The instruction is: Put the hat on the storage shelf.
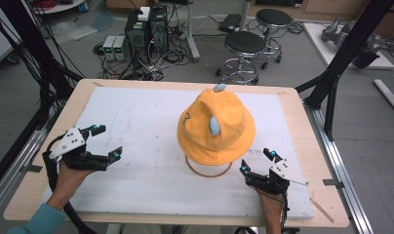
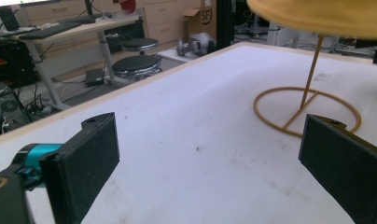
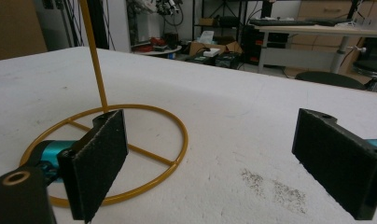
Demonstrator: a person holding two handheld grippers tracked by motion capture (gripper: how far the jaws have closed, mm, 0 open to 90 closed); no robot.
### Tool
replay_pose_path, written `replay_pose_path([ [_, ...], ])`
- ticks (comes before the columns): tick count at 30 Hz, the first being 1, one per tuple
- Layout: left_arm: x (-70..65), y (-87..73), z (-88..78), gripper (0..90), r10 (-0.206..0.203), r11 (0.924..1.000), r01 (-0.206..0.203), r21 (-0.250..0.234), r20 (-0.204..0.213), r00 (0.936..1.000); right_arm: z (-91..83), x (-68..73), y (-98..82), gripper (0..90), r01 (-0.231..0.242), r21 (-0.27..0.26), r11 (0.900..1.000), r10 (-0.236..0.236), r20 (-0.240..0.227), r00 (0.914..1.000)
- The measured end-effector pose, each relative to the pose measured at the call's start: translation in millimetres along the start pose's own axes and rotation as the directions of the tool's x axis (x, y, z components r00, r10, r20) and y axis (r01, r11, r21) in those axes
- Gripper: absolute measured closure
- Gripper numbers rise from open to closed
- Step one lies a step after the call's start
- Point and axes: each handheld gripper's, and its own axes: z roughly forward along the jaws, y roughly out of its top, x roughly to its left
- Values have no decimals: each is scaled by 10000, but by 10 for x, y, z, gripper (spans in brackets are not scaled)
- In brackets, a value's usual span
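Hat (image 1: 216, 127) between hand-held grippers, untouched.

A lab: computer towers (image 1: 147, 30) sit in tangled cables (image 1: 151, 66) on the grey floor, round black stools (image 1: 245, 44) stand behind the worktop (image 1: 292, 105), and black frame struts (image 1: 348, 46) flank it.
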Motion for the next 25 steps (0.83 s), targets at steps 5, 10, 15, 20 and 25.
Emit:
replay_pose_path([
  [5, -72, -308, -58, 72, 417, 9987, -410, 291, -209, 9989, -2, 5, -1, 93, 31, -9, 10000, -31, 24, 10000],
  [10, -79, -478, -95, 72, 166, 9998, -162, 137, -295, 9994, -7, 12, -3, 93, 11, -51, 10000, -11, 32, 10000],
  [15, -71, -559, -134, 72, 141, 9997, -147, -181, -347, 9993, -8, 10, -4, 93, 14, -65, 10000, -14, 18, 10000],
  [20, -58, -564, -147, 72, 39, 9994, -51, -342, -337, 9994, -7, 6, -3, 93, 31, -57, 10000, -31, 1, 10000],
  [25, -54, -570, -158, 72, -10, 9991, -6, -424, -366, 9993, -10, 9, -4, 93, 40, -62, 10000, -40, 0, 10000],
])
